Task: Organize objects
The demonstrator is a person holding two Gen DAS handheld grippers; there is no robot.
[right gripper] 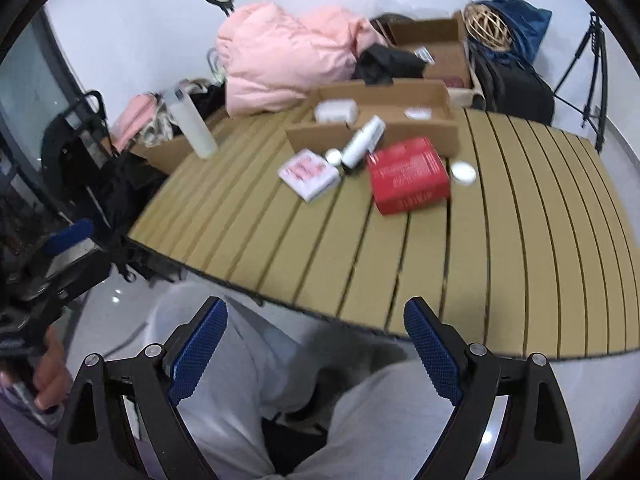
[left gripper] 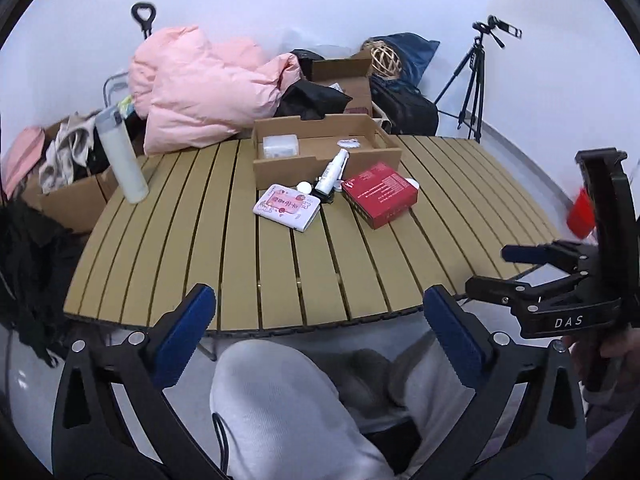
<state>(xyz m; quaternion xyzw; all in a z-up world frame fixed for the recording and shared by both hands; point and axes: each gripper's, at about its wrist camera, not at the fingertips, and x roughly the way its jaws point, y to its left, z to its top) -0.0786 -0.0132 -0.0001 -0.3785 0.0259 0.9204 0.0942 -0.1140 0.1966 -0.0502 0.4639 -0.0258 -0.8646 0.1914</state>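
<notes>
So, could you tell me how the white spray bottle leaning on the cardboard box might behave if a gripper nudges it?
The white spray bottle is round and rests tilted against the cardboard box, so it would probably slide off and roll. It looks like smooth plastic, likely slippery and light. Both grippers hang open, off the table.

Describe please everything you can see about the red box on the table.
The red box is a flat, rectangular carton, apparently cardboard, with white printed text on its top face that is too small to read. It looks closed and lies flat on the slatted table, turned at an angle to the slats, just in front of the open cardboard tray. A small white round lid or jar sits beside its far right corner, and a white spray bottle lies close to its left; whether either touches it is unclear. Neither gripper is near it.
</notes>
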